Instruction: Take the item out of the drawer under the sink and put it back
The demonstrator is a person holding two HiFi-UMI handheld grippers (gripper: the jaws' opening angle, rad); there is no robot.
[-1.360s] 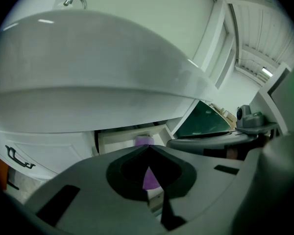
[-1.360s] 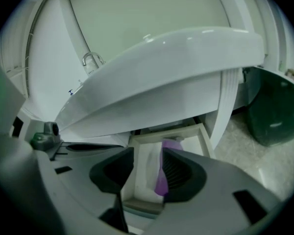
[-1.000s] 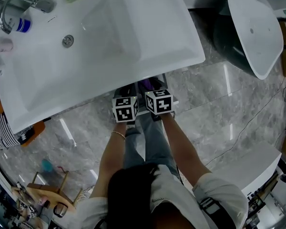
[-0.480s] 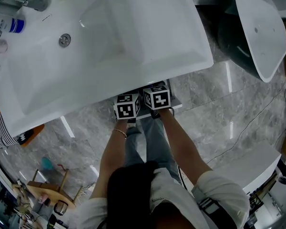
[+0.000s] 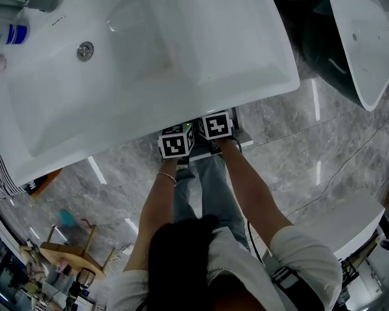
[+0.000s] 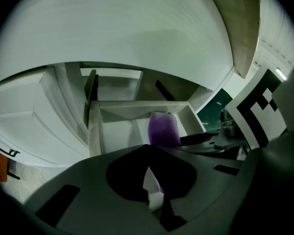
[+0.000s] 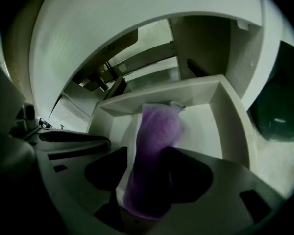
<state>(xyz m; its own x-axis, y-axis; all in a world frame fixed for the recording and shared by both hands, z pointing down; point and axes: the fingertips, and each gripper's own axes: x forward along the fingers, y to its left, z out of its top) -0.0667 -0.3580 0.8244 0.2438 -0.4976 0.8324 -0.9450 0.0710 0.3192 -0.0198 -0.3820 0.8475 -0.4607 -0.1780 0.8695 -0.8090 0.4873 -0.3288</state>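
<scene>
A purple towel lies lengthwise in the white drawer under the sink. My right gripper straddles its near end; the jaws are opening, and the towel lies between them without being pressed. In the left gripper view the same towel shows in the drawer ahead. My left gripper hovers before the drawer with its dark pads nearly together and nothing held. From the head view only the two marker cubes, left and right, show at the sink's rim; the jaws are hidden beneath it.
The broad white sink overhangs the drawer, with a drain and a tap at the far left. A second white basin stands at the upper right. Grey marble floor surrounds the person's legs; a wooden stool is at the lower left.
Both grippers have moved forward, farther under the sink's rim. The bit of purple towel seen above the cubes a second ago is now hidden by the sink.
</scene>
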